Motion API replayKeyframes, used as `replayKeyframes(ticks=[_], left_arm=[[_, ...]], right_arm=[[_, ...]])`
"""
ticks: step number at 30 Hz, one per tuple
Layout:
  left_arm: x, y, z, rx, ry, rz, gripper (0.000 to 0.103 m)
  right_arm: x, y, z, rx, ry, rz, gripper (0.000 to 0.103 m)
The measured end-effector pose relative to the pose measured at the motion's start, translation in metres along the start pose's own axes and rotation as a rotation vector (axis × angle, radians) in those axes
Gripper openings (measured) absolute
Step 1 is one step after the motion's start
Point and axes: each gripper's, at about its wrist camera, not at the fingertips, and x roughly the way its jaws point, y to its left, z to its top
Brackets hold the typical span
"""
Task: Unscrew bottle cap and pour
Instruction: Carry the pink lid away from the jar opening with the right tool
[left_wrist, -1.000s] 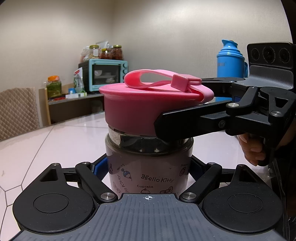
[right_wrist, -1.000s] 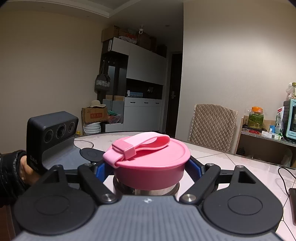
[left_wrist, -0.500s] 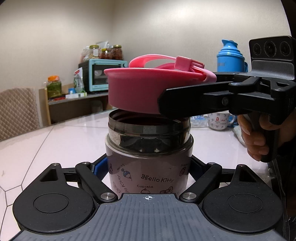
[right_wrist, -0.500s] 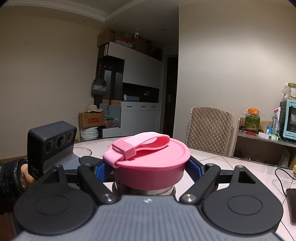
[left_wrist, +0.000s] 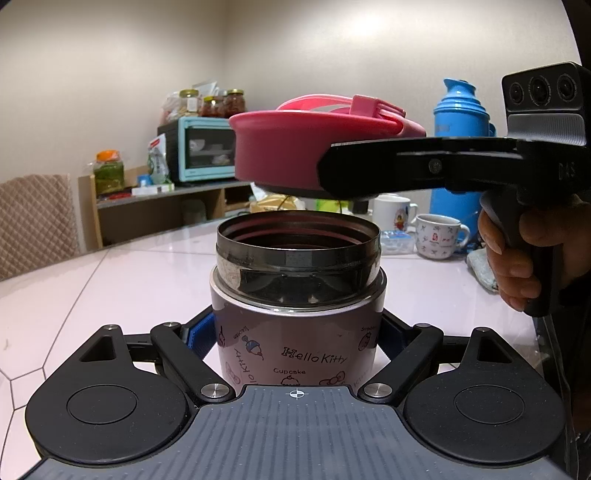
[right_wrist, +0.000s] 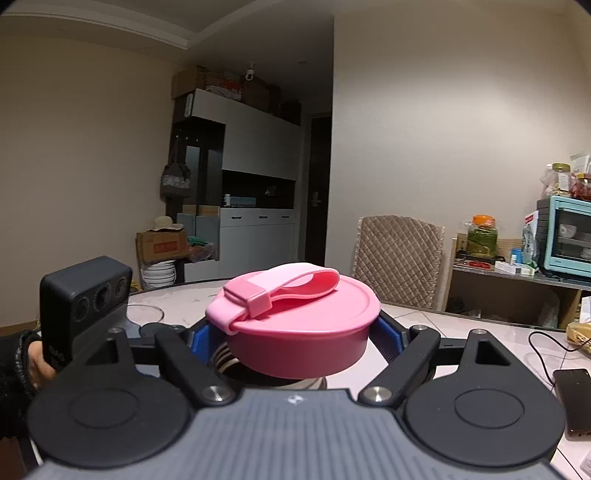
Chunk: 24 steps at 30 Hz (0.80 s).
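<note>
Jar (left_wrist: 297, 332) stands upright on the worktop (left_wrist: 110, 280), mouth open, steel threaded rim bare; inside reads dark, can't tell the contents. My left tool (left_wrist: 297, 338) pinches the jar body low down, blue pads on both sides. Pink lid (left_wrist: 291, 155) is off, level, right above the jar mouth with a clear gap; its strap lies folded across the top. My right tool (right_wrist: 301, 332) is clamped on the lid's sides, held level, coming in from the jar's right in the left wrist view; my right hand (left_wrist: 517, 258) is wrapped round the handle. Left hand (right_wrist: 37, 362) in a black sleeve shows beside the other tool's camera block. Jar print reads "Hello Kitty" and "Cupcake". Behind the jar: two mugs (left_wrist: 436, 236), a blue thermos (left_wrist: 461, 147), a teal toaster oven (left_wrist: 199, 149).
</note>
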Motion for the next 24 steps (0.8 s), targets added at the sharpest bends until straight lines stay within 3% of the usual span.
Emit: replayKeyframes(ticks=[11,24], left_arm=[[-0.004,-0.001,-0.001,-0.007,0.003,0.014,0.090],[0.000,-0.005,0.003,-0.035,0.013,0.091,0.090]], right_arm=[[-0.008,-0.008,-0.001,0.053,-0.006,-0.099,0.085],[-0.019,-0.019,-0.021,0.117,0.019,-0.231,0.085]])
